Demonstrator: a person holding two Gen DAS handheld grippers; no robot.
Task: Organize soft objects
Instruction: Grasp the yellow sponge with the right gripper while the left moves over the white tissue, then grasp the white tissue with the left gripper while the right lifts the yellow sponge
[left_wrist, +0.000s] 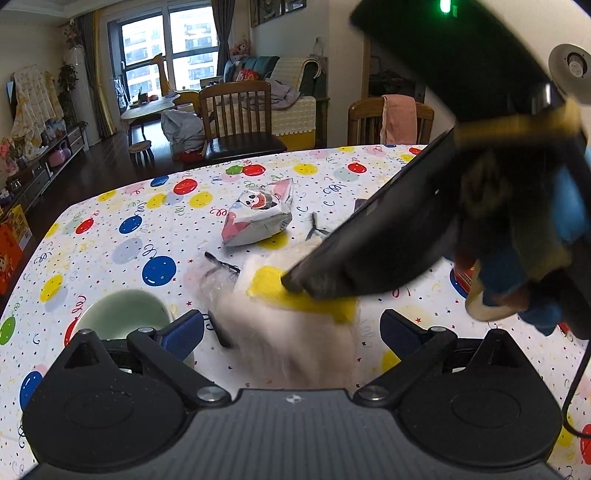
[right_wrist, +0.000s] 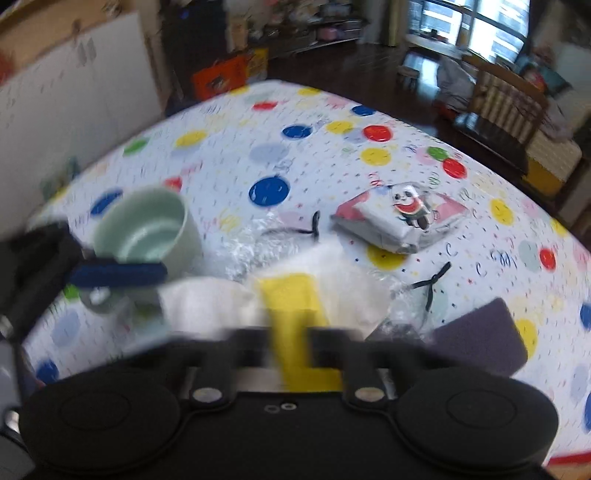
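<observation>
Right gripper (right_wrist: 291, 343) clamped on yellow-and-white cloth (right_wrist: 295, 295), lifted just above table (right_wrist: 221, 122). Left gripper (left_wrist: 291, 325) jaws apart, cloth between, pads not pressing. Green mug (right_wrist: 147, 225) left. Panda packet (right_wrist: 402, 218) farther back.

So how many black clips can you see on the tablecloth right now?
2. One black clip lies left of the panda packet; the other black clip lies nearer, to the packet's right. More may hide under the white cloth.
</observation>
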